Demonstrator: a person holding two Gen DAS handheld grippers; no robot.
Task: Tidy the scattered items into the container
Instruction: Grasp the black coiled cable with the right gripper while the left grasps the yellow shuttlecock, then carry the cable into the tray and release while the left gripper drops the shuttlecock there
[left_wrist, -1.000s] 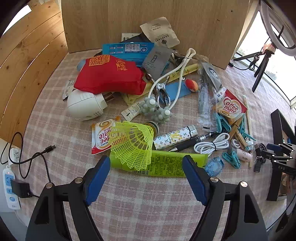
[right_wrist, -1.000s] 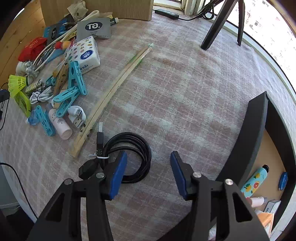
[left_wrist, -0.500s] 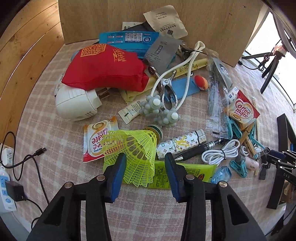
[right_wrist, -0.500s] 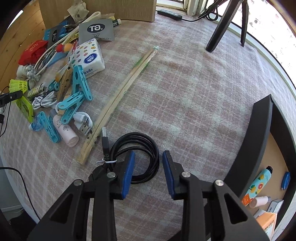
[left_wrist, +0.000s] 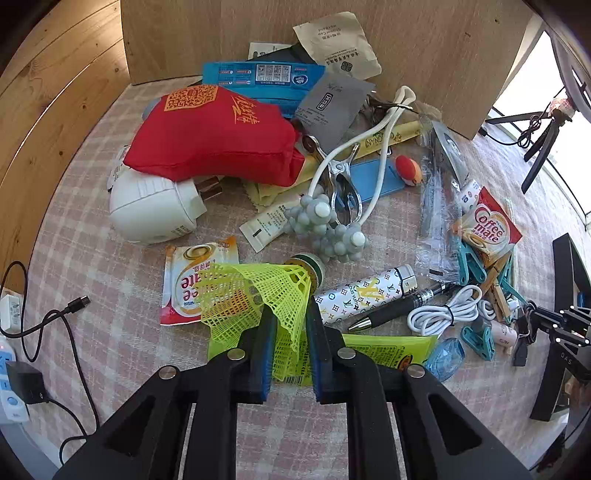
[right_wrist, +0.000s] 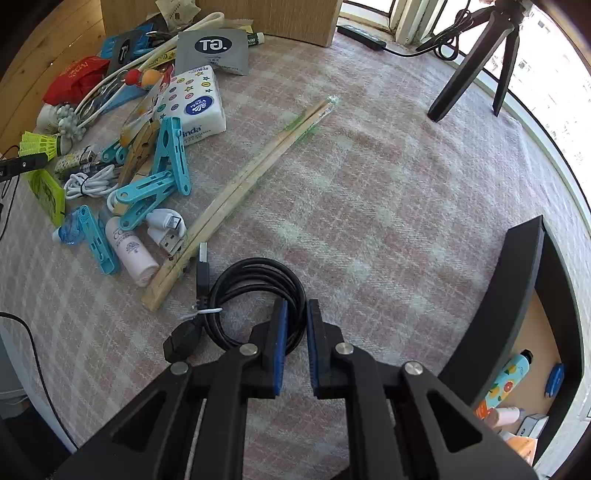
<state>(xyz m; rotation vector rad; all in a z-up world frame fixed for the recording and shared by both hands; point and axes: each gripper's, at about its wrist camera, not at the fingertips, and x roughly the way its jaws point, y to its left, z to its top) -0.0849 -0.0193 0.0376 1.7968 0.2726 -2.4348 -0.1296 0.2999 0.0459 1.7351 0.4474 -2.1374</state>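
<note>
My left gripper (left_wrist: 290, 314) is shut on the skirt of a yellow-green mesh shuttlecock (left_wrist: 255, 291), which lies over a lime packet (left_wrist: 384, 349) on the checked cloth. My right gripper (right_wrist: 294, 312) is shut on the near side of a coiled black USB cable (right_wrist: 255, 291). The black-walled container (right_wrist: 517, 295) stands at the right of the right wrist view, with a patterned bottle (right_wrist: 508, 380) and small items inside. The scattered pile shows in both views.
Near the left gripper lie a red pouch (left_wrist: 218, 136), white plug adapter (left_wrist: 147, 206), patterned lighter (left_wrist: 365, 291), pen (left_wrist: 399, 308) and white cable (left_wrist: 443, 312). Near the right gripper lie wooden chopsticks (right_wrist: 240, 195), teal clips (right_wrist: 155, 192) and a tissue pack (right_wrist: 192, 103). A tripod (right_wrist: 476, 59) stands far right.
Both grippers went from wide open to shut. The left closed on the shuttlecock's skirt after moving forward. The right closed on the black cable coil.
</note>
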